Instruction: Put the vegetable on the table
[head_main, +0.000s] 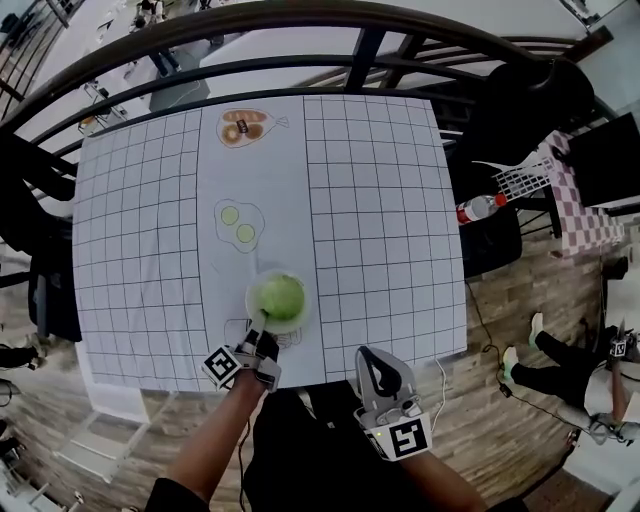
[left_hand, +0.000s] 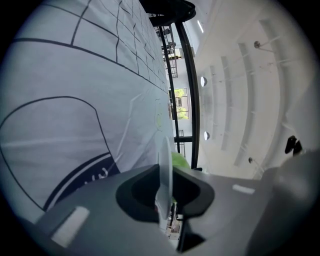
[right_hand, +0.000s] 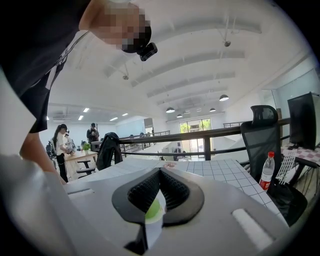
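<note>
My left gripper (head_main: 262, 338) is pinching the near rim of the shallow translucent white plastic plate (head_main: 303, 321), and its thin edge runs between my jaws. The round pale green vegetable (head_main: 279, 296) sits in that plate, at the near edge of the table with the white, black-gridded cloth (head_main: 380, 200), left of the middle. My right gripper (head_main: 376, 358) hangs off the table's near edge, jaws pressed together on nothing. The dark blue lettering (left_hand: 97, 175) printed on the cloth beside my left jaws is too cut off to read, and the red label on the clear plastic bottle (right_hand: 267, 172) is too small to read
</note>
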